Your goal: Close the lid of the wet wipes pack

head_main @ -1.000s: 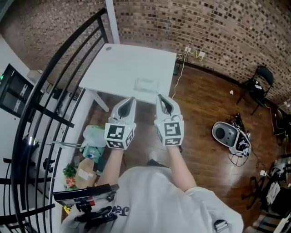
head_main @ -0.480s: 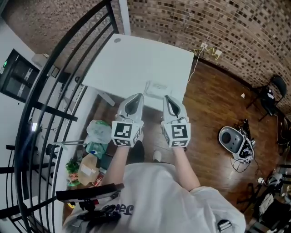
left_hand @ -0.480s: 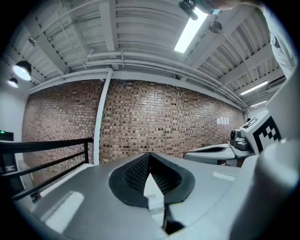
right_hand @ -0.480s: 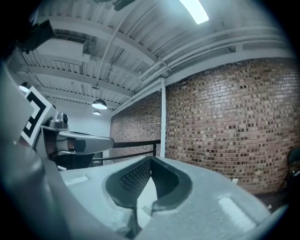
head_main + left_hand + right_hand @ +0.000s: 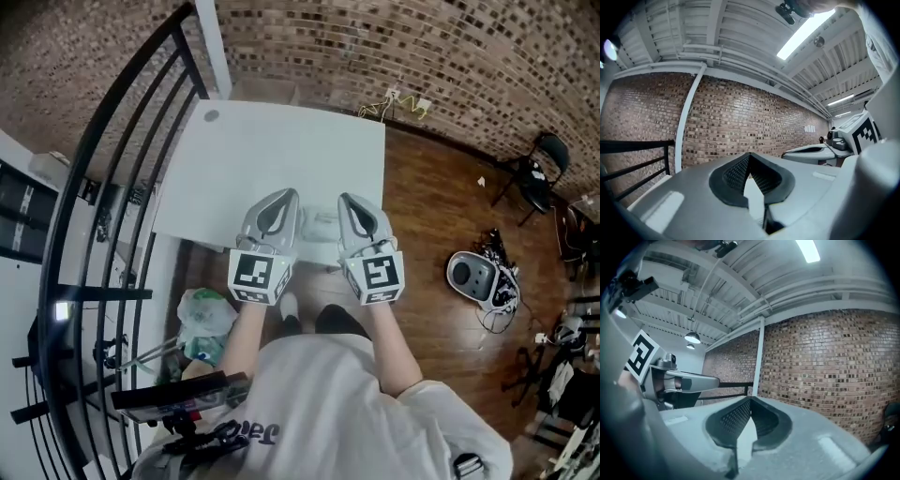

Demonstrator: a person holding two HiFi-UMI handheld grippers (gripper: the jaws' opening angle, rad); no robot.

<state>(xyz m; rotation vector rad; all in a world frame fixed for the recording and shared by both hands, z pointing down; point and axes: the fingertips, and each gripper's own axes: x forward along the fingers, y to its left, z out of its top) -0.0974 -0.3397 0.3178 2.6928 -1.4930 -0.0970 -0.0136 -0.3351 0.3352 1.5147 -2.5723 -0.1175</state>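
Observation:
A pale wet wipes pack (image 5: 320,225) lies flat near the front edge of the white table (image 5: 272,150). It shows only in the head view, in the gap between my two grippers, and its lid is too small to make out. My left gripper (image 5: 284,197) hovers just left of the pack, jaws shut with nothing in them. Its own view has the pads meeting at the tip (image 5: 749,157) against the brick wall. My right gripper (image 5: 349,200) hangs just right of the pack, also shut and empty (image 5: 751,401). Both point away from me, held level.
A black metal railing (image 5: 103,187) runs along the table's left side. A brick wall (image 5: 422,47) stands behind it. Plastic bags (image 5: 206,319) sit on the floor at lower left. A round grey device with cables (image 5: 473,277) and a black chair (image 5: 534,169) stand on the wooden floor at right.
Both grippers have come forward over the table's front edge and now flank the pack. The table sits closer and more centred in the head view. The jaws stayed shut.

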